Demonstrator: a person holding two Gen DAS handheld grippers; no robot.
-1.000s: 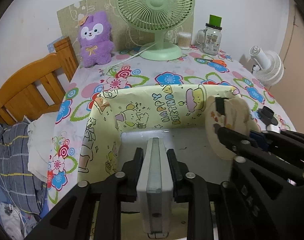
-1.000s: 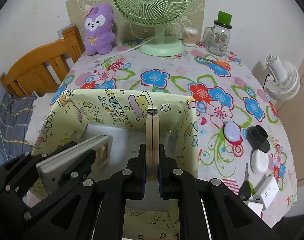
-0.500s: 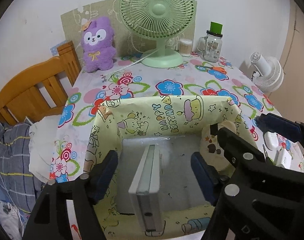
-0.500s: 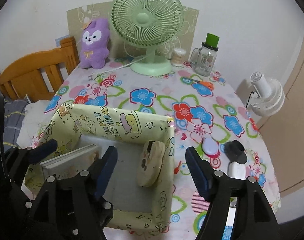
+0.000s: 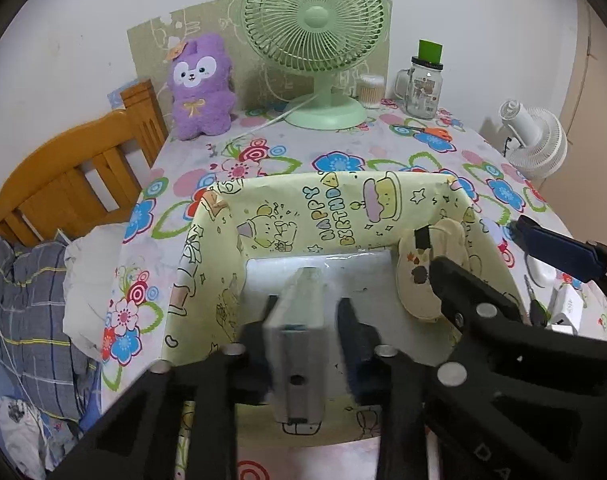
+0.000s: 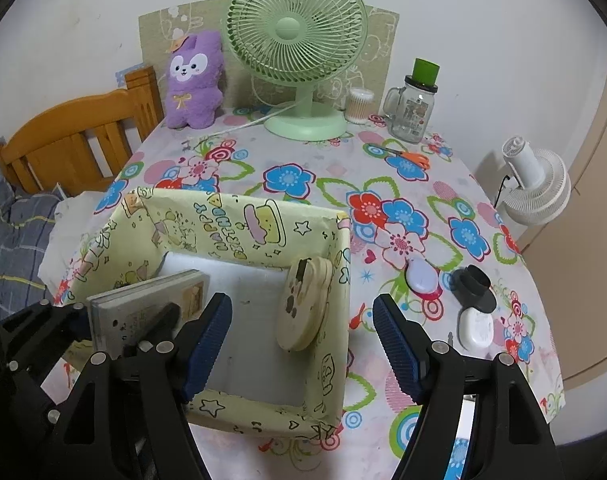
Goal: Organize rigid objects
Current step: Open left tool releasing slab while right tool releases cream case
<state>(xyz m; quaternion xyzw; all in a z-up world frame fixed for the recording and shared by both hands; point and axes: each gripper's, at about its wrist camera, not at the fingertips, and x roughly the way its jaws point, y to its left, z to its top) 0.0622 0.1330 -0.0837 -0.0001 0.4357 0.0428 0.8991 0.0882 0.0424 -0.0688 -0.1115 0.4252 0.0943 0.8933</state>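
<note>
Your left tool [image 5: 299,336] has just been closing and is now clenched on the grey slab [image 5: 299,360], standing on edge inside the yellow birthday-print box [image 5: 207,280]. In the right wrist view that slab [image 6: 143,308] sits at about 9 o'clock in the box [image 6: 339,320], near its left wall, with the left tool [image 6: 115,332] around it.

Move to the centre: the box floor is white and bare between the two items. At about 3 o'clock in the box the round cream disc [image 6: 303,308] leans on edge against the right wall; from the left wrist it shows at 2 o'clock [image 5: 423,276].

Your right tool [image 6: 301,344] is released, its blue-padded fingers [image 6: 207,344] spread wide with nothing pressed between them; one finger hangs over the box, the other outside its right wall. The disc stands free ahead of it.

Further right, on the flowered counter [image 6: 303,152], lie a lilac oval piece [image 6: 421,276], a black cap [image 6: 475,284] and a white oval case [image 6: 475,326], all outside the box. At 12 o'clock stands the green fan [image 6: 297,48].
</note>
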